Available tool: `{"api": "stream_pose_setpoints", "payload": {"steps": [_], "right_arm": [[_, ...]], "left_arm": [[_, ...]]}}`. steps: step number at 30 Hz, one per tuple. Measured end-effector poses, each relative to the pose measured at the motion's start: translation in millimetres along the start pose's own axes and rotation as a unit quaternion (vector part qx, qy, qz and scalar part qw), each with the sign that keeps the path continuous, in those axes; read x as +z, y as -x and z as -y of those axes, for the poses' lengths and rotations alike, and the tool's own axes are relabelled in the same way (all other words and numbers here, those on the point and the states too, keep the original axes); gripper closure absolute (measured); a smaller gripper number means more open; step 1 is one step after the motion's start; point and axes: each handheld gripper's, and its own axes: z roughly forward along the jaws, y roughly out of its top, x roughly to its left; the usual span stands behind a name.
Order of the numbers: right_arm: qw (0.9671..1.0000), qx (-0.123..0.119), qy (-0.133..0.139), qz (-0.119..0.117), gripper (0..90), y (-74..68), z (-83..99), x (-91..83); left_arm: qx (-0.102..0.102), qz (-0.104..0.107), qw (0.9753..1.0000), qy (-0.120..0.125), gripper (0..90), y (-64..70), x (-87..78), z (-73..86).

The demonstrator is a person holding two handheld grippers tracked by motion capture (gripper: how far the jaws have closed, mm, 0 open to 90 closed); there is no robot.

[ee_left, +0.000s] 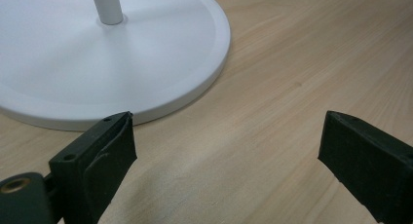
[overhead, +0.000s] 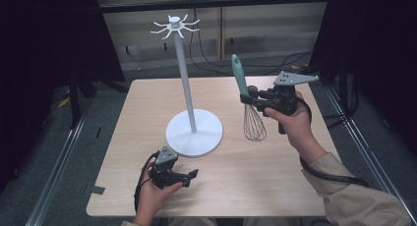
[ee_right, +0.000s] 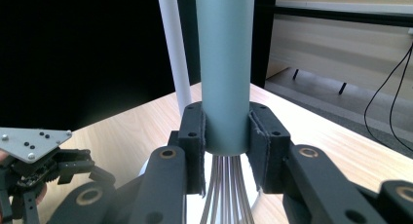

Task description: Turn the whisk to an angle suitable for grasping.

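Note:
A whisk (overhead: 248, 106) with a teal handle (ee_right: 225, 68) hangs upright above the table's right side, wires down. My right gripper (overhead: 252, 98) is shut on the lower end of that handle, its pads (ee_right: 195, 141) pressing both sides. A white hook stand (overhead: 186, 91) rises from a round base (ee_left: 122, 63) at the table's middle, with a ring of hooks (overhead: 174, 26) on top. My left gripper (overhead: 193, 176) rests low near the front edge, just in front of the base, open with nothing between its fingers (ee_left: 104, 156).
The wooden table (overhead: 246, 182) has free surface at the front right and back left. Cables (overhead: 206, 59) lie on the floor behind it. Dark curtains stand at both sides, and metal rails run along the floor.

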Motion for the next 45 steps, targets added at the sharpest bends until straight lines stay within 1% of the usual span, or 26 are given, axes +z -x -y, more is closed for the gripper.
{"api": "stream_pose_setpoints", "payload": {"steps": [8, 9, 11, 14, 16, 17, 25, 27, 33, 35, 45], "right_arm": [[0.9999, 0.004, 0.016, 0.002, 70.0, -1.3, -8.1, 3.5], [0.9998, 0.004, 0.017, 0.003, 70.0, -1.6, -9.3, 3.9], [0.9998, 0.002, 0.019, 0.004, 70.0, -2.5, -11.8, 4.8], [0.9998, 0.0, 0.022, 0.0, 70.0, -4.9, -15.5, 6.6], [0.9997, -0.001, 0.023, 0.001, 70.0, -6.0, -16.7, 7.1], [0.9997, -0.002, 0.024, -0.001, 69.9, -7.3, -18.5, 7.8], [0.9995, 0.001, 0.03, 0.0, 70.0, -8.6, -19.4, 8.0], [0.9994, 0.0, 0.034, 0.001, 70.0, -8.9, -20.1, 8.5], [0.9992, 0.001, 0.04, -0.002, 69.9, -10.8, -23.4, 9.7], [0.9991, -0.003, 0.042, -0.003, 69.9, -13.1, -26.5, 11.3], [0.9989, -0.001, 0.047, -0.004, 69.9, -17.8, -30.9, 17.4]], "left_arm": [[0.002, 0.001, 1.0, 0.0, 6.1, -0.6, 0.1, -0.3], [0.0, 0.004, 1.0, 0.001, 6.1, -0.7, 0.3, -0.3], [-0.002, 0.004, 1.0, 0.002, 6.1, -0.7, 0.5, -0.2], [0.0, 0.003, 1.0, 0.002, 6.1, -0.8, 0.2, -0.4], [0.0, 0.004, 1.0, 0.002, 6.1, -0.8, 0.3, -0.5], [0.0, 0.001, 1.0, 0.003, 6.1, -0.5, 0.0, -0.7], [0.0, -0.001, 1.0, 0.007, 6.1, 0.4, 0.0, -1.6], [-0.002, 0.003, 1.0, 0.009, 6.1, 0.9, 0.5, -1.9], [-0.002, 0.002, 0.9999, 0.01, 6.1, 0.6, 0.8, -1.9], [-0.003, 0.001, 0.9999, 0.01, 6.1, 0.5, 0.6, -2.0], [-0.004, 0.004, 0.9999, 0.012, 6.1, 0.4, 0.9, -1.9]]}}
